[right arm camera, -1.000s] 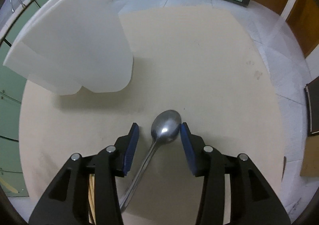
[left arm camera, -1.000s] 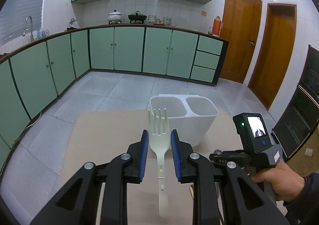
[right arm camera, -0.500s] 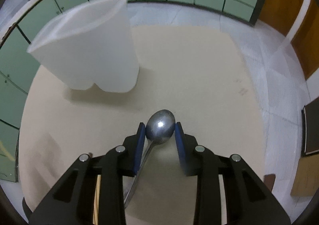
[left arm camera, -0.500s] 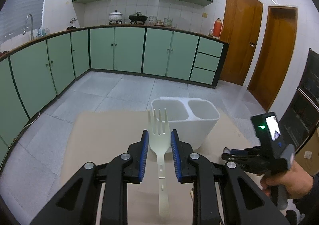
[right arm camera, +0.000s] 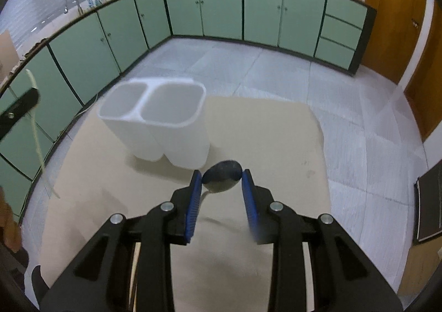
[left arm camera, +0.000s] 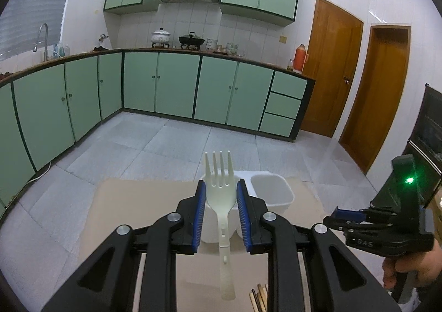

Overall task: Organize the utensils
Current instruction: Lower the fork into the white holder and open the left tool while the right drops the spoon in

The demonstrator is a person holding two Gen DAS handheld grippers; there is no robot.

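My left gripper is shut on a white plastic fork, tines pointing up, held above the table in front of the white two-compartment holder. My right gripper is shut on a metal spoon by its bowl, lifted off the table, just right of and nearer than the holder. Both holder compartments look empty. The right gripper shows at the right of the left wrist view. The fork shows at the left edge of the right wrist view.
The beige table carries the holder. Wooden chopsticks lie near the table's front edge. Green kitchen cabinets and wooden doors stand beyond the tiled floor.
My right gripper closed on the spoon and lifted it off the table, tilting up toward the holder. My left gripper rose with the fork.
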